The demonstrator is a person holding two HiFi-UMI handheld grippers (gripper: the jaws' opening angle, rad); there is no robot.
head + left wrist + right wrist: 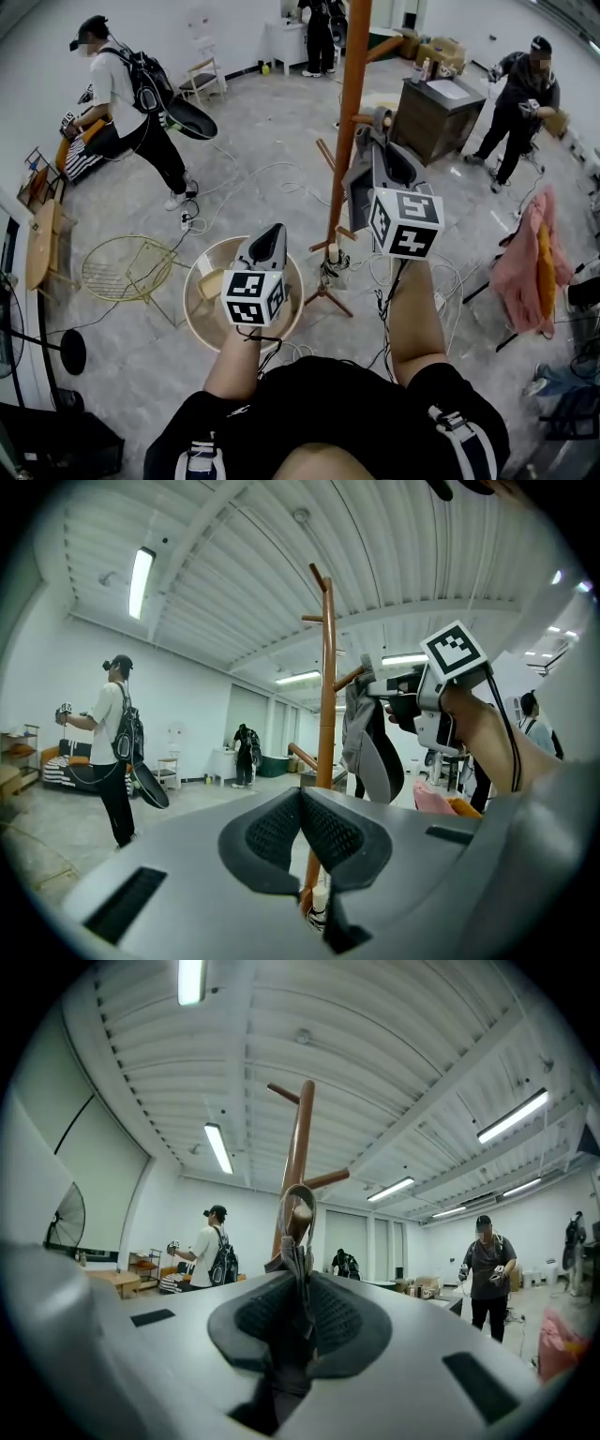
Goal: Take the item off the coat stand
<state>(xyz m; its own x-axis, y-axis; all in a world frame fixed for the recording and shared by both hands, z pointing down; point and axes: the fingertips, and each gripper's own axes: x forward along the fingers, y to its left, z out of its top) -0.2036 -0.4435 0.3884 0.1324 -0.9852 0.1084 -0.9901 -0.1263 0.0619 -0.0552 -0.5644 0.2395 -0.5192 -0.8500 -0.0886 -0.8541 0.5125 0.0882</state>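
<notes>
Firmly pinched the limp grey fabric item (pixel 298 1246) between the ribbed dark pads (pixel 352 1321) of the right gripper (pixel 302 1279), just under its strap loop. Had that loop hooked over a stubby peg of the tall brown wooden coat stand (pixel 298 1138), the item hanging there against the pole. Held the left gripper (pixel 301 794) lower and to the left, jaws pressed together on nothing, pointed toward the stand. Had a round pale basket (pixel 192 314) and a yellow wire-frame table (pixel 127 267) on the grey concrete floor (pixel 253 150) below it. Shared the room with a person in a white shirt (pixel 112 80) and another in dark clothes (pixel 520 94) beside a dark wooden cabinet (pixel 436 117).
</notes>
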